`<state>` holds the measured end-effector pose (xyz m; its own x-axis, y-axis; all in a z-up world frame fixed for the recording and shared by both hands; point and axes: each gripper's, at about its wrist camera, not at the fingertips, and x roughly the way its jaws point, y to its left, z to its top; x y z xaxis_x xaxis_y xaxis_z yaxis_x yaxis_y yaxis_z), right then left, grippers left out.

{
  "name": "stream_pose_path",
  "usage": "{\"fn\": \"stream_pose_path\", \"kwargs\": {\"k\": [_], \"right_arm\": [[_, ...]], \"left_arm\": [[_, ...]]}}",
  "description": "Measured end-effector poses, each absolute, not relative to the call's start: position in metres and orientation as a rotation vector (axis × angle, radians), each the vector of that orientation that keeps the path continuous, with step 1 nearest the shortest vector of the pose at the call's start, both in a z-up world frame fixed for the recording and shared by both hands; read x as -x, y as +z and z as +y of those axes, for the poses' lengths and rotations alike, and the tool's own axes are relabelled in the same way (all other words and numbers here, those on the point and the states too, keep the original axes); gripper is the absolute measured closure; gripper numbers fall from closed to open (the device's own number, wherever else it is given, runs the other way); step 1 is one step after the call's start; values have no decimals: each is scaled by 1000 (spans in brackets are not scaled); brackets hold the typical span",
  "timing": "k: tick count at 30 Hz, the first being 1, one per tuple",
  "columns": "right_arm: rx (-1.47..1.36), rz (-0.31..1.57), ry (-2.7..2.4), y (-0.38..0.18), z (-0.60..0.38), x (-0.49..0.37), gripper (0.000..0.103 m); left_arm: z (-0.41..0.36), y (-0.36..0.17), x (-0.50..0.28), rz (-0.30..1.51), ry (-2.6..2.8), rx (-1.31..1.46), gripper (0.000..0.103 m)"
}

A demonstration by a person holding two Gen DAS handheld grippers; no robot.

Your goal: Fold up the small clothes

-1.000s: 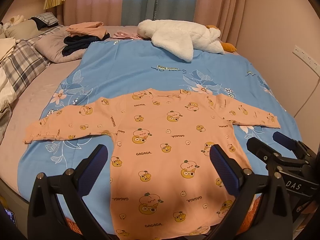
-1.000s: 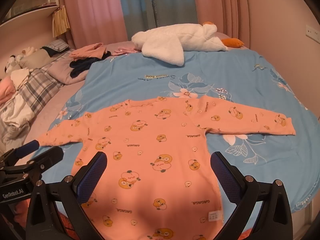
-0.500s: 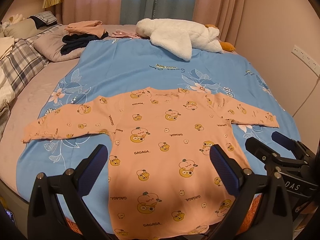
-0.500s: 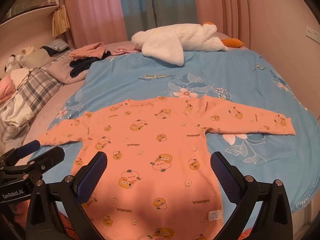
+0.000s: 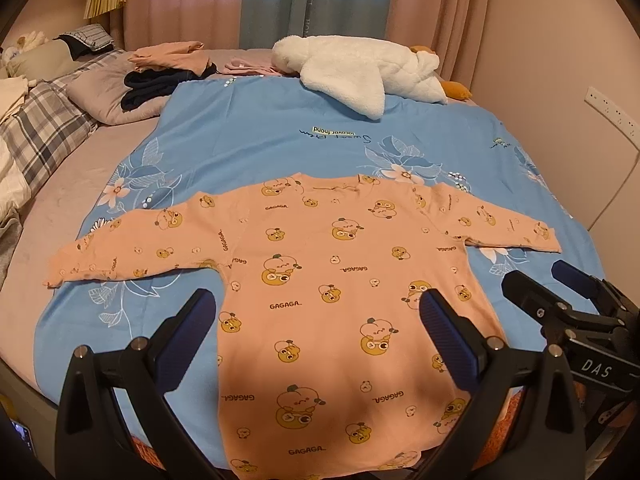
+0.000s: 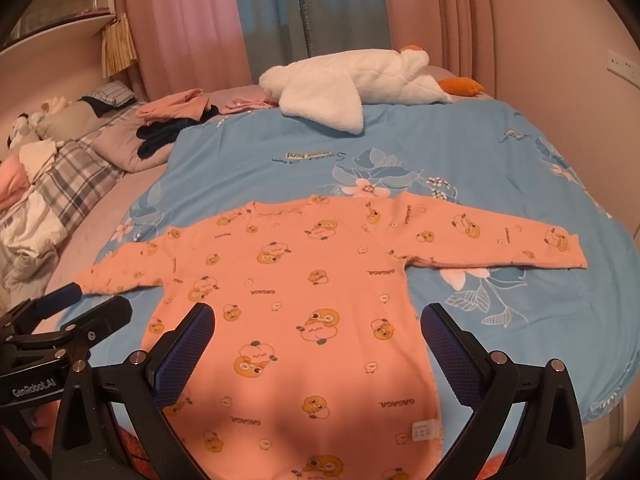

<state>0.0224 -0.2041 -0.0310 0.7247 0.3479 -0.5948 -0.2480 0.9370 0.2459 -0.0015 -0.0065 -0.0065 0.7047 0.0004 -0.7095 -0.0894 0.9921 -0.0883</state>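
Observation:
A small orange long-sleeved shirt (image 5: 340,280) with a duck print lies flat on a blue floral sheet (image 5: 280,140), both sleeves spread out, hem nearest me. It also shows in the right wrist view (image 6: 304,292). My left gripper (image 5: 320,336) is open and empty, above the shirt's lower half. My right gripper (image 6: 316,340) is open and empty, also above the lower half. The right gripper shows at the right edge of the left wrist view (image 5: 560,300); the left gripper shows at the left edge of the right wrist view (image 6: 76,312).
A white plush goose (image 5: 360,68) lies at the far end of the bed. Folded clothes (image 5: 168,68) sit on a pillow at far left. Plaid bedding (image 5: 36,132) lies along the left. A wall with a socket (image 5: 608,110) is at right.
The left wrist view has shifted slightly, so the shirt sits a little higher and further left in it. The right gripper has hardly moved. Both stay open.

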Motion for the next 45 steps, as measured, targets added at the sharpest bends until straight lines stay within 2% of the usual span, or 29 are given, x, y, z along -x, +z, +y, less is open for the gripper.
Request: {"fn": "stream_pose_path", "kwargs": {"k": [45], "right_arm": [[-193, 681, 303, -29, -217, -26, 1]], "left_arm": [[-13, -5, -5, 805, 4, 106, 2]]}}
